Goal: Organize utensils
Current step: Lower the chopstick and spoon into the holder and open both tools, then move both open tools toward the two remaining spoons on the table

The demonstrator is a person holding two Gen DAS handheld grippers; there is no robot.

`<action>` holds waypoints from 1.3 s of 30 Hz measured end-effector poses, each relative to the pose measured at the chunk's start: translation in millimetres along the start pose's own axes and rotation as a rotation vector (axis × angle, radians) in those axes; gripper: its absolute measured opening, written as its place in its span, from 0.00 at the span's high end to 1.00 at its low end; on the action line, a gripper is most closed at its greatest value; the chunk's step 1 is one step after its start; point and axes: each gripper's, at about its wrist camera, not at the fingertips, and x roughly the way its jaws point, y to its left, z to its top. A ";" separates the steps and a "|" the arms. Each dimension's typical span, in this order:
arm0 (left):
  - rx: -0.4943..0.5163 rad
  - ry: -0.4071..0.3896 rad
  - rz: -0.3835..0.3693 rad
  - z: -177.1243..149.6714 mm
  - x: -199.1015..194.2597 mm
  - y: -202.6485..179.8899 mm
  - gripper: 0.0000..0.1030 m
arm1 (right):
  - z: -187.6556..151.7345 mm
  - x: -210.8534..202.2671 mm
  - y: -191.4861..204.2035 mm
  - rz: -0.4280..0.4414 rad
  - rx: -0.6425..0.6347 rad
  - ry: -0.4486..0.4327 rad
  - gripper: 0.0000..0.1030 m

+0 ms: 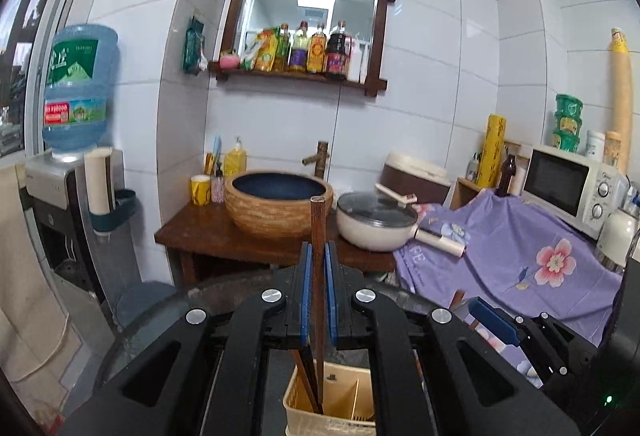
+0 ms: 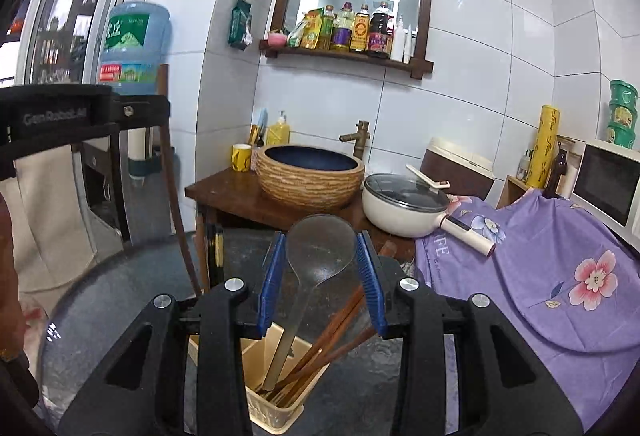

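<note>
The right gripper (image 2: 322,272) has its blue jaws partly apart on either side of a translucent grey spoon (image 2: 316,256), pads touching the bowl's edges. The spoon's handle runs down into a cream slotted utensil holder (image 2: 276,412) on the dark round worktop (image 2: 100,300), where several brown chopsticks (image 2: 332,332) lean to the right. At the left edge the other black gripper (image 2: 80,115) holds one long brown chopstick (image 2: 176,203)
</note>
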 end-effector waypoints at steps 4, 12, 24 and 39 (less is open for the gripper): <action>-0.022 0.057 0.004 -28.1 14.2 10.5 0.94 | -26.9 10.0 6.0 0.012 0.000 0.024 0.64; -0.022 0.142 -0.010 -67.1 28.9 17.4 0.94 | -67.3 21.8 11.3 0.037 0.014 0.069 0.64; -0.021 0.186 -0.027 -91.0 36.5 21.5 0.98 | -88.8 23.7 12.2 0.049 0.022 0.081 0.58; -0.117 0.190 0.080 -144.9 -32.0 55.5 0.24 | -123.0 -38.3 16.9 0.126 0.086 0.145 0.40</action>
